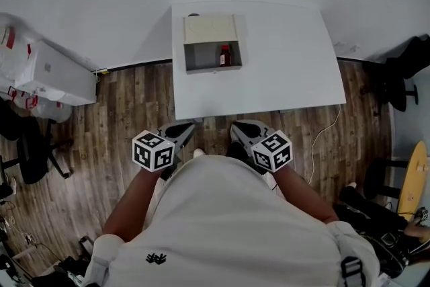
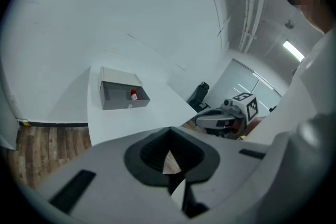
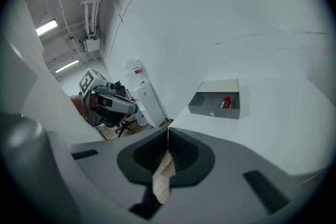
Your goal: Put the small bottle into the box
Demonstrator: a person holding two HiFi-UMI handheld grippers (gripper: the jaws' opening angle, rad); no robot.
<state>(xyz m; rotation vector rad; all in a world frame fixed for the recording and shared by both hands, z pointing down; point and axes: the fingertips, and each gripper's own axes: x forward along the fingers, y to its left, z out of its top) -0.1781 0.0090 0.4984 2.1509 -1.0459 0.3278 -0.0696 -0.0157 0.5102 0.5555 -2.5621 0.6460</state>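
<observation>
Left gripper [image 1: 183, 131], right gripper [image 1: 243, 131]: jaws together, empty, off table [image 1: 289, 77] near edge. Small bottle [image 1: 226, 56] already in box [image 1: 201, 68], straight ahead.

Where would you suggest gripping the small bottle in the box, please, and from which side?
Grip the small bottle at its red cap or neck, coming from above: it seems to stand close to the right wall of the open-topped box, so a sideways approach looks blocked.
</observation>
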